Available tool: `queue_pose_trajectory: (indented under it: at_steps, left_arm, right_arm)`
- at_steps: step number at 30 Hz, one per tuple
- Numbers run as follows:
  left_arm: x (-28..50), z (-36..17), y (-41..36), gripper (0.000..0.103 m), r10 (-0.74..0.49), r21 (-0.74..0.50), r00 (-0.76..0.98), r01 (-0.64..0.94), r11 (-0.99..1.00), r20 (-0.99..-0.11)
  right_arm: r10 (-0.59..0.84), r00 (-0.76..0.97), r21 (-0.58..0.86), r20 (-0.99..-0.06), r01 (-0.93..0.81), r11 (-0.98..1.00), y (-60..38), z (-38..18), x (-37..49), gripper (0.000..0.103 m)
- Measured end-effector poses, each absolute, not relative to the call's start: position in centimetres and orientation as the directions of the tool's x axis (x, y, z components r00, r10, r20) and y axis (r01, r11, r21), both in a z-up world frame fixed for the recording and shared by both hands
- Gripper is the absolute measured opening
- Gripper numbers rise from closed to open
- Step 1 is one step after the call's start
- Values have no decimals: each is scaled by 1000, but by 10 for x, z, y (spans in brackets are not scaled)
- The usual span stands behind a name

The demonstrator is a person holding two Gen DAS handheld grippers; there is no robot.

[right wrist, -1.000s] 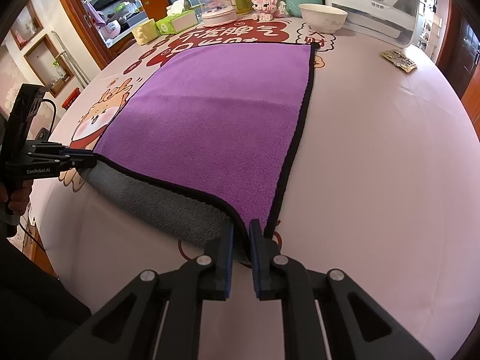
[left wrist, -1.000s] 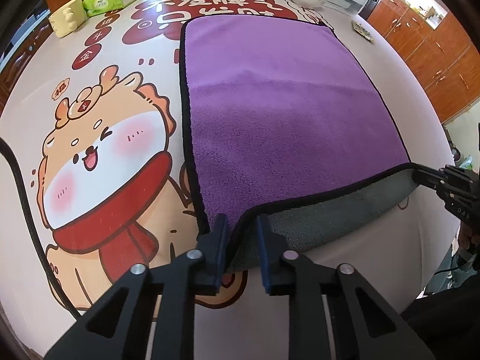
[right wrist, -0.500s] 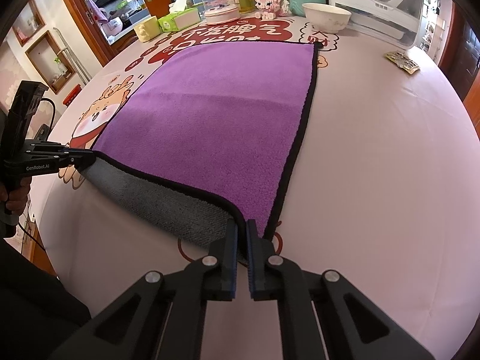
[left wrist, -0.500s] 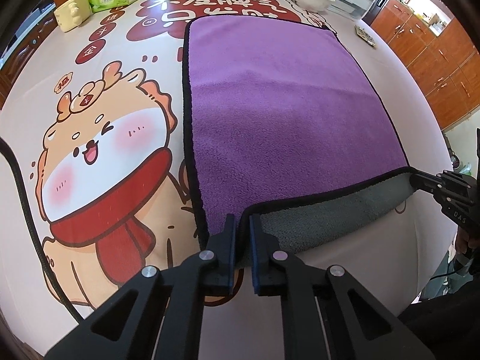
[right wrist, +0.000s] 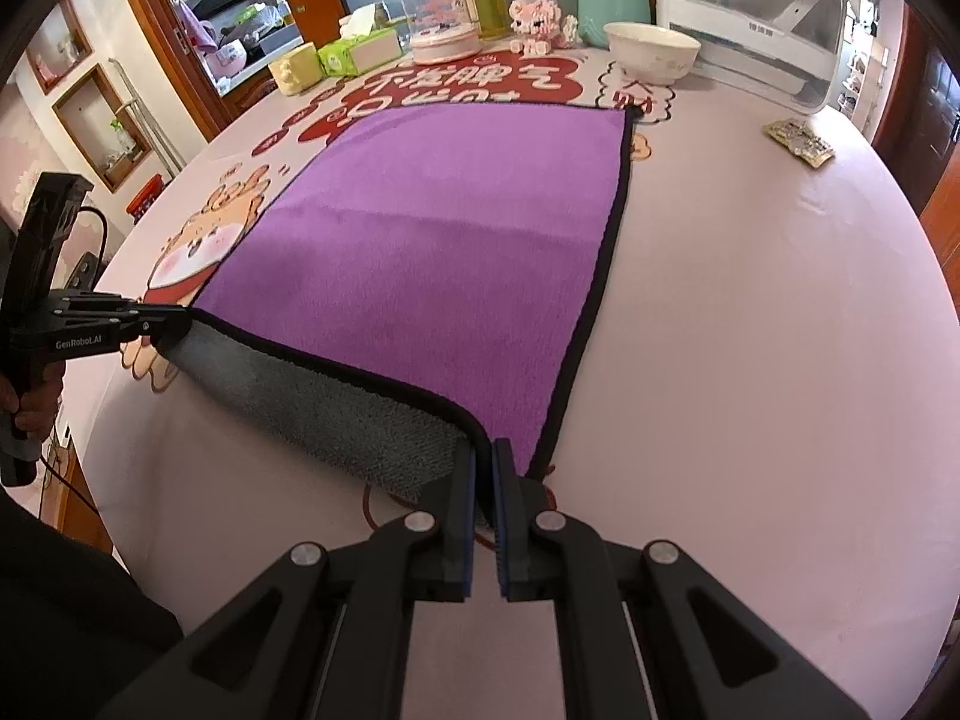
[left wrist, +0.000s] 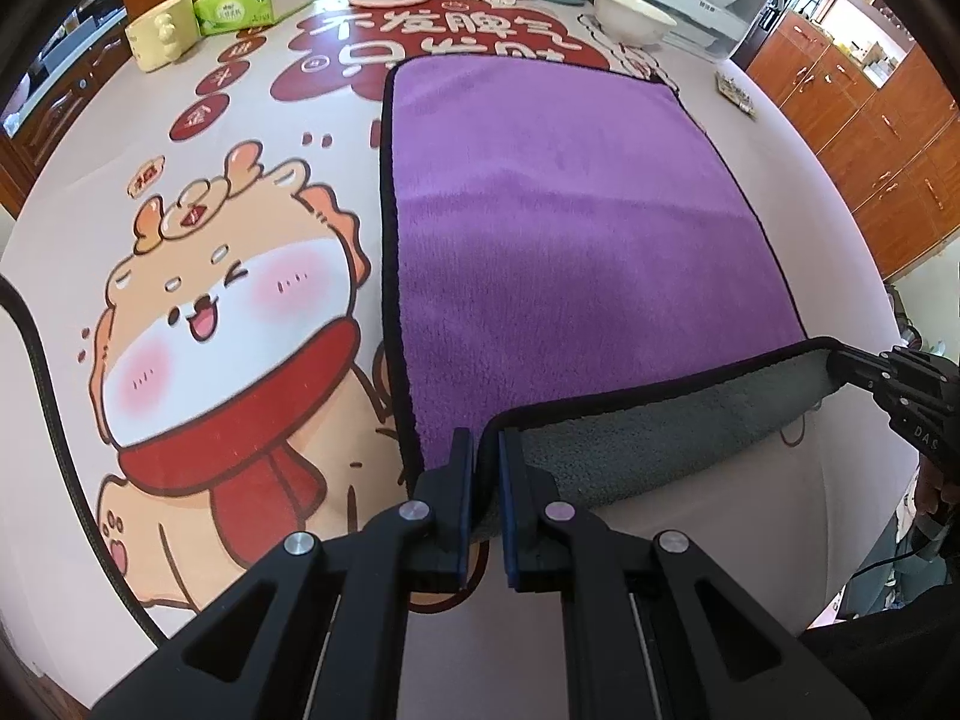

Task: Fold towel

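Pink tablecloth (left wrist: 750,546) with a cartoon dog (left wrist: 222,324) at the left of my left view and red characters across the top covers the whole table. On it lies the towel (left wrist: 558,228) — purple face up, black trim — filling the centre of both views, its far edge flat near the top.

My left gripper (left wrist: 487,450) is clamped on the towel's near corner at bottom centre of its view, and the hem runs right from there to my right gripper (left wrist: 840,360), seen at the right edge. In the right view, my right gripper (right wrist: 485,462) is pinched shut on the other near corner, bottom centre, with the left gripper (right wrist: 174,327) at the left edge gripping its end. Between them the near edge is raised off the cloth, and the grey underside (right wrist: 336,414) shows below the hem.

Along the top I see a white bowl (right wrist: 651,51), a tissue box (right wrist: 359,54), a yellow mug (left wrist: 161,39) and a pink toy (right wrist: 537,24).
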State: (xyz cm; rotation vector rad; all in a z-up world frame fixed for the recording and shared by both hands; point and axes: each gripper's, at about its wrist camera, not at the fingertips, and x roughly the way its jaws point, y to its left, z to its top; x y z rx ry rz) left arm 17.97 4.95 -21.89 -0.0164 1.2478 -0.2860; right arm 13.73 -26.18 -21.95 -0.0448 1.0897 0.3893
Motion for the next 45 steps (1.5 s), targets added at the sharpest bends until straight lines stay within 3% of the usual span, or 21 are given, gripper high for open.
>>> queue_pose_trajectory:
  at_steps: [27,45]
  left_arm:
    - [284,-116,43,6,-249,-124,599,243,962,-761]
    - [373,-135,38,6,-190,-118,678,152,981,-710]
  right_arm:
    - [228,670,-8,-706,-330,944,-266,-134,234,4]
    - [212,753,-24,-623,-289,957,-268,-143,327,5]
